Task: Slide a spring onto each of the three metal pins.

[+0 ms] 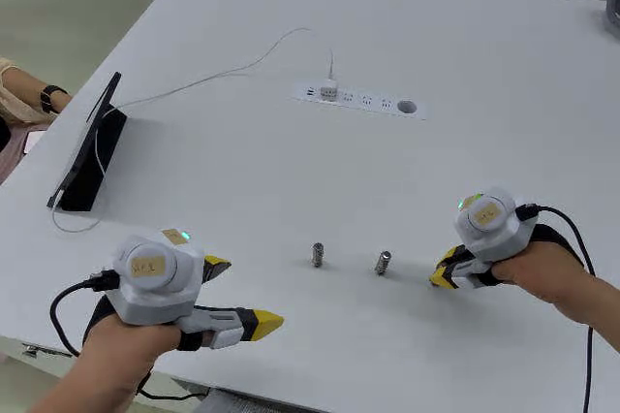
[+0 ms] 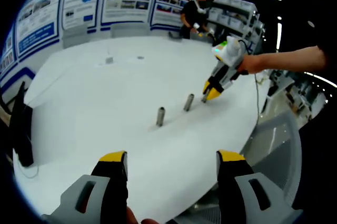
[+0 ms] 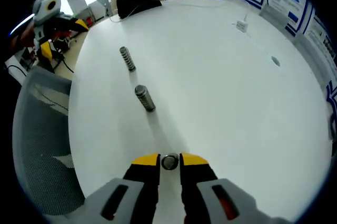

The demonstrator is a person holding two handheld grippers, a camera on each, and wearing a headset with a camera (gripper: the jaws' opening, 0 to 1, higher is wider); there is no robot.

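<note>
1. The right claw [image 1: 444, 275] was clenched on a round metal part [image 3: 169, 162] that stood on the white surface [image 1: 387, 171]. Whether this part was the bare third pin or a spring on it could not be told.
2. In the head view, that part lay at 3 o'clock of the middle pin [image 1: 383, 262]. The left pin [image 1: 318, 255] lay further toward 9 o'clock. Both pins showed coil ridges, so each probably carried its spring.
3. The left claw [image 1: 242, 294] was released and empty, at 8 o'clock of the left pin.
4. Judged step in hand: the third and last spring.
5. The next move called for the spring's axis in line with the pin, a straight downward push, and a gentle release so the pin stayed upright.
</note>
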